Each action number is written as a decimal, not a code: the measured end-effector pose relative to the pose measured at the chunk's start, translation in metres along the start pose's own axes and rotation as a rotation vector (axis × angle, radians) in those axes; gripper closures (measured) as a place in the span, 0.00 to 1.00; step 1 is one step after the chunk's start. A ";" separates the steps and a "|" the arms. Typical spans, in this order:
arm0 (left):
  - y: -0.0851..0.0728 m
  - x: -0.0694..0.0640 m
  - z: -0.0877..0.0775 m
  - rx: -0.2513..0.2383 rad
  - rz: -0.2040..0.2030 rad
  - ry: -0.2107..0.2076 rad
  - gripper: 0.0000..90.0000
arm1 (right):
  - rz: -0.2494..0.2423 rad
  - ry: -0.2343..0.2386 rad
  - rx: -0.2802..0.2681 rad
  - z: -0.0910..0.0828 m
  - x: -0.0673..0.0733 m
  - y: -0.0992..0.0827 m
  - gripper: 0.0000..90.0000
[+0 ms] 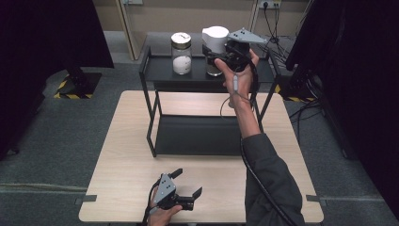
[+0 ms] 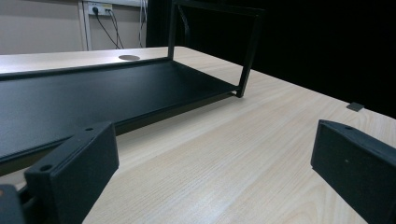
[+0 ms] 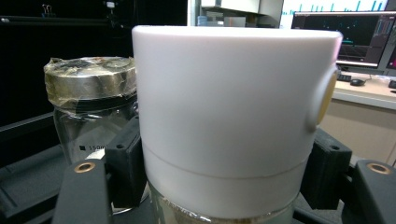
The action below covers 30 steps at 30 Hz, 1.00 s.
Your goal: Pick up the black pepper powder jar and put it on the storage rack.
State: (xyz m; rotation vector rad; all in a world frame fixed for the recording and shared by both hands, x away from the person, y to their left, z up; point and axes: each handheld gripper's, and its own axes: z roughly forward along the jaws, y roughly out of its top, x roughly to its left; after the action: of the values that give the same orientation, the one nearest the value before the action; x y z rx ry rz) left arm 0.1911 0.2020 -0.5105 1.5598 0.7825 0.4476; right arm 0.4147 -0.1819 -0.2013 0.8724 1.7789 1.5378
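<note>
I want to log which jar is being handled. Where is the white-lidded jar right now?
In the high view, the white-lidded jar stands on the right part of the black rack's top shelf, clamped by the right gripper, with the metal-lidded jar to its left.

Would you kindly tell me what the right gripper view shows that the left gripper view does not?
Right gripper view alone: the right gripper shut on the white-lidded jar, its black pads against the lid's sides; beside it a glass jar with a metal lid wrapped in clear film; a lit monitor behind.

Left gripper view alone: the left gripper, open over the light wooden table with nothing between its pads, and a wall socket.

Both: the black metal rack, its bottom shelf in the left gripper view, the shelf under the jars in the right.
</note>
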 end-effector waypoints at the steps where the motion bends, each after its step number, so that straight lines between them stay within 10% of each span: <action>1: 0.000 0.000 0.000 0.000 0.000 0.000 0.00 | -0.001 0.001 -0.001 0.000 0.000 0.000 0.34; 11: 0.000 0.000 0.000 0.001 0.001 0.002 0.00 | 0.032 -0.037 0.004 -0.001 0.005 -0.003 0.04; 30: -0.001 -0.001 0.001 0.003 0.000 0.003 0.00 | 0.059 0.018 -0.025 -0.032 -0.005 -0.016 0.00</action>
State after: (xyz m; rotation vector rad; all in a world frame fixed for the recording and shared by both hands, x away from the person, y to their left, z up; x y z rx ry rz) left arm 0.1909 0.2009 -0.5113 1.5618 0.7859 0.4493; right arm 0.3910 -0.2061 -0.2133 0.9089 1.7576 1.6065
